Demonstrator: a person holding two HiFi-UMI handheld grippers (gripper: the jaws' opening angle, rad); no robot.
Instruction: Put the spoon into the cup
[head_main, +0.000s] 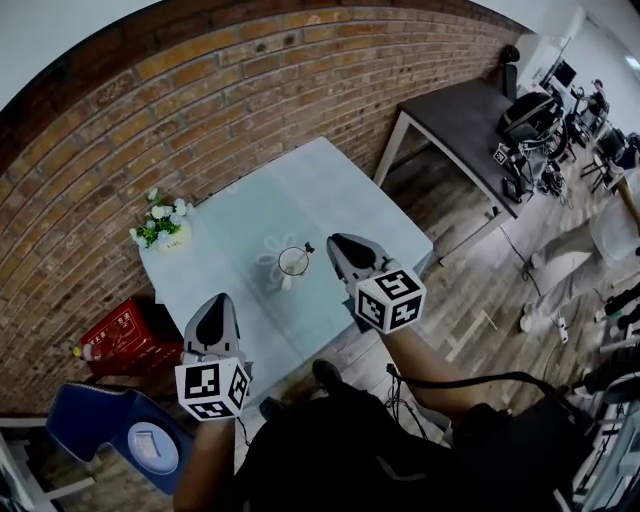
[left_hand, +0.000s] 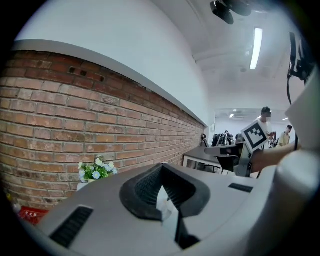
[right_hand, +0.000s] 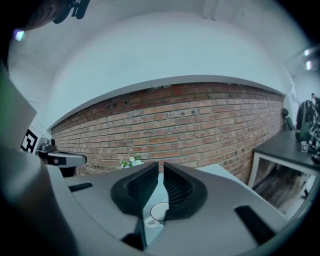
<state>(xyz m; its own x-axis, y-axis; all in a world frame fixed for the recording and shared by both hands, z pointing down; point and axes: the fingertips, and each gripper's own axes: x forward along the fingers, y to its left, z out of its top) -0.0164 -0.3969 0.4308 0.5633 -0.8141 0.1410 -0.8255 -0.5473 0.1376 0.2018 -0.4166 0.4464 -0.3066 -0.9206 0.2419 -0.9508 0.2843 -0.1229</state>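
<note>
A clear glass cup (head_main: 293, 262) stands near the middle of the pale green table (head_main: 330, 190). A thin spoon (head_main: 306, 248) with a dark tip leans out over the cup's right rim. My right gripper (head_main: 335, 241) hovers just right of the cup, above the table. Its jaws are close together with a narrow slit and nothing between them. Through that slit in the right gripper view (right_hand: 161, 165) I see the cup's rim (right_hand: 159, 212) below. My left gripper (head_main: 220, 303) hangs over the table's near left edge, its tips (left_hand: 161, 167) meeting, empty.
A small pot of white flowers (head_main: 160, 225) sits at the table's left corner by the brick wall. A red box (head_main: 125, 335) and a blue chair (head_main: 120, 425) lie on the floor at left. A dark table (head_main: 460, 120) and a person (head_main: 590, 250) are at right.
</note>
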